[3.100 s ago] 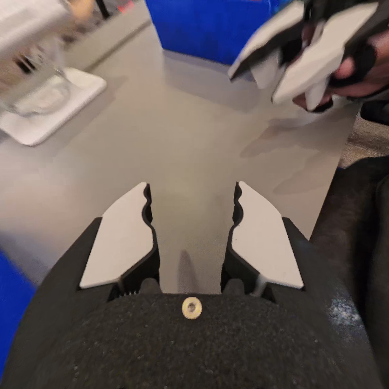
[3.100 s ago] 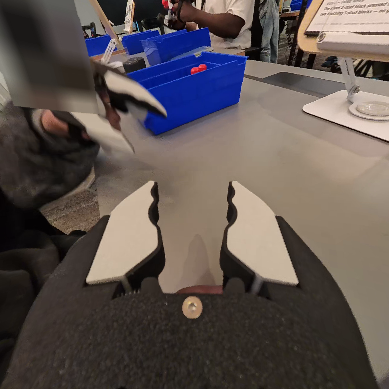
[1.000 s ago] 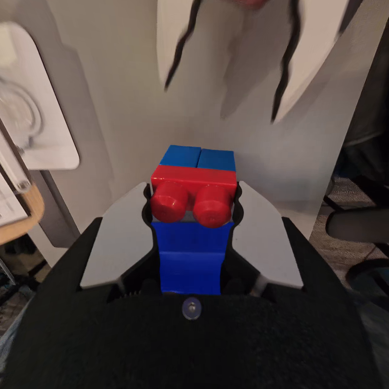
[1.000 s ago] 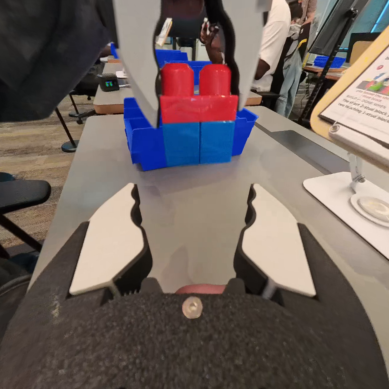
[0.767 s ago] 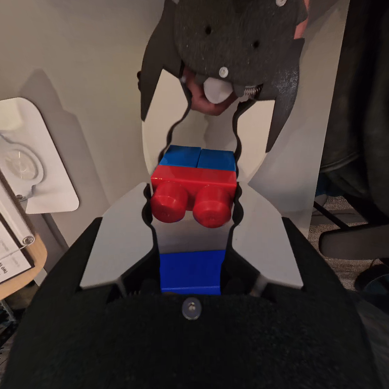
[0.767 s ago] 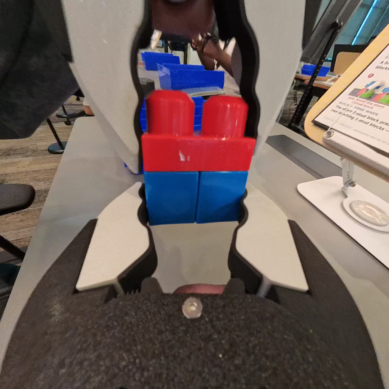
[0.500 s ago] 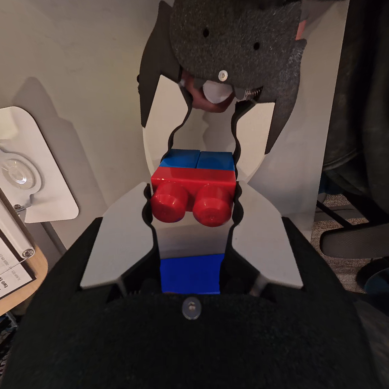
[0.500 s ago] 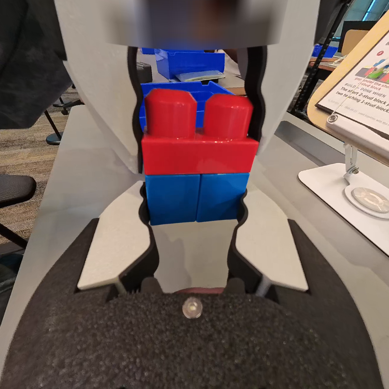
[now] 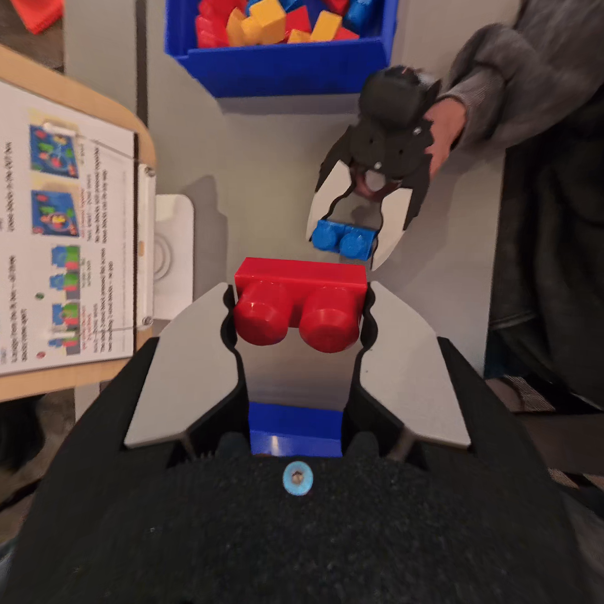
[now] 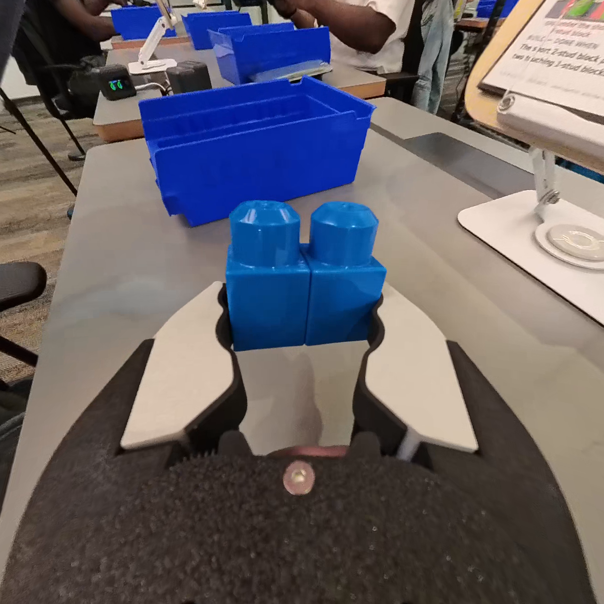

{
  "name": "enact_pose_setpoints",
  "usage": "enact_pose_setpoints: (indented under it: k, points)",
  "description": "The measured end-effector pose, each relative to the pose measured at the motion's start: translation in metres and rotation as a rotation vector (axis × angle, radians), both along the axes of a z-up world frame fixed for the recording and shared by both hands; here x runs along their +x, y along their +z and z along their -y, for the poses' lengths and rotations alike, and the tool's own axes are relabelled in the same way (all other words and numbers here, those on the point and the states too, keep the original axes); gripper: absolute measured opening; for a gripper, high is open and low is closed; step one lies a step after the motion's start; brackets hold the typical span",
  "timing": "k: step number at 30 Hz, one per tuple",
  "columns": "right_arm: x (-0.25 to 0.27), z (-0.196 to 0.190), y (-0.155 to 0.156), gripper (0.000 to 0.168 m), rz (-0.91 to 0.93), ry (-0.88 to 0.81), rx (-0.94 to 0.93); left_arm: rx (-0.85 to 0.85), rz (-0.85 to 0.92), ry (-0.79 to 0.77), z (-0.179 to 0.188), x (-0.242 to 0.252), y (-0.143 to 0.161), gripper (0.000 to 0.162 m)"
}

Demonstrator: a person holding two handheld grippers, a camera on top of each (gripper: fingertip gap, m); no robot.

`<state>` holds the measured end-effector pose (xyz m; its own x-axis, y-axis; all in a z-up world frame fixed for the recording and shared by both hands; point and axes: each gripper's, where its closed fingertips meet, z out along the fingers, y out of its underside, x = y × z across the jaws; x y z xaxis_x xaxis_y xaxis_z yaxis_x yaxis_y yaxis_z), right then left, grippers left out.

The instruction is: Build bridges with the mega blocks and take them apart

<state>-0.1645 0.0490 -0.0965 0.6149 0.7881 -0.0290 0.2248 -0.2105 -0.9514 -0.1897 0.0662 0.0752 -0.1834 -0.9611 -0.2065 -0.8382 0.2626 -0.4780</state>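
Left wrist view: our left gripper clamped on red two-stud block, studs toward camera, long axis across jaws. Blue bin of blocks lies beyond, table below. Right gripper ahead-right, nearer bin.

Right wrist view: our right gripper pinches two blue one-stud blocks side by side, studs up, above table; bin straight ahead. We judge bridge apart; bin drop next.

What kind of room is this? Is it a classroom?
Probably a shared workroom or lab, a bit like a classroom: rows of grey tables with blue bins, an instruction sheet on a stand, and other people working behind.
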Motion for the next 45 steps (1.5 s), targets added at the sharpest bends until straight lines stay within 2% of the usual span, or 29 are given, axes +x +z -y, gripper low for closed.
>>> enact_pose_setpoints:
  k: [3, 5, 10, 12, 14, 17, 22, 25, 27, 30, 32, 35, 37, 39, 43, 45]
  points:
    - [0.008, 0.005, -0.006, 0.082, 0.045, -0.030, 0.030, 0.110, 0.084, 0.118, -0.001, -0.009, -0.024, 0.074]
    - [0.018, 0.016, -0.004, 0.082, 0.047, -0.059, 0.076, 0.119, 0.233, 0.227, 0.007, -0.011, -0.048, 0.074]
    - [0.055, 0.060, 0.006, 0.082, -0.067, -0.200, 0.185, -0.172, 0.706, 0.512, 0.049, -0.004, -0.118, 0.074]
    - [0.069, 0.078, 0.013, 0.082, -0.078, -0.254, 0.233, -0.188, 0.818, 0.561, 0.060, -0.004, -0.142, 0.074]
    - [0.083, 0.089, 0.020, 0.082, -0.061, -0.321, 0.274, -0.120, 0.781, 0.552, 0.070, -0.005, -0.161, 0.074]
    - [0.096, 0.094, 0.019, 0.082, -0.053, -0.376, 0.288, 0.015, 0.753, 0.575, 0.070, -0.010, -0.165, 0.074]
    - [0.106, 0.090, 0.012, 0.082, -0.070, -0.418, 0.233, -0.094, 0.733, 0.525, 0.081, 0.004, -0.177, 0.074]
    - [0.130, 0.093, 0.036, 0.082, -0.012, -0.472, 0.290, -0.116, 0.700, 0.499, 0.085, 0.007, -0.185, 0.074]
    - [0.177, 0.091, 0.062, 0.082, 0.123, -0.591, 0.316, -0.126, 0.697, 0.478, 0.089, 0.009, -0.185, 0.074]
    - [0.256, 0.082, 0.073, 0.082, 0.192, -0.702, 0.083, -0.136, 0.671, 0.450, 0.096, 0.012, -0.190, 0.075]
    - [0.299, 0.072, 0.051, 0.082, 0.260, -0.725, -0.168, -0.128, 0.666, 0.449, 0.096, 0.014, -0.191, 0.075]
    - [0.348, 0.057, 0.000, 0.082, 0.510, -0.732, -0.452, -0.143, 0.640, 0.439, 0.098, 0.016, -0.195, 0.075]
    - [0.359, 0.046, -0.022, 0.083, 0.566, -0.716, -0.554, -0.139, 0.634, 0.442, 0.097, 0.016, -0.195, 0.075]
    - [0.360, 0.034, -0.034, 0.083, 0.546, -0.699, -0.631, -0.149, 0.630, 0.442, 0.098, 0.015, -0.195, 0.074]
    - [0.364, 0.038, -0.056, 0.083, 0.604, -0.646, -0.820, -0.153, 0.611, 0.444, 0.100, 0.012, -0.199, 0.075]
    - [0.365, 0.042, -0.062, 0.083, 0.628, -0.631, -0.856, -0.143, 0.603, 0.447, 0.100, 0.009, -0.201, 0.075]
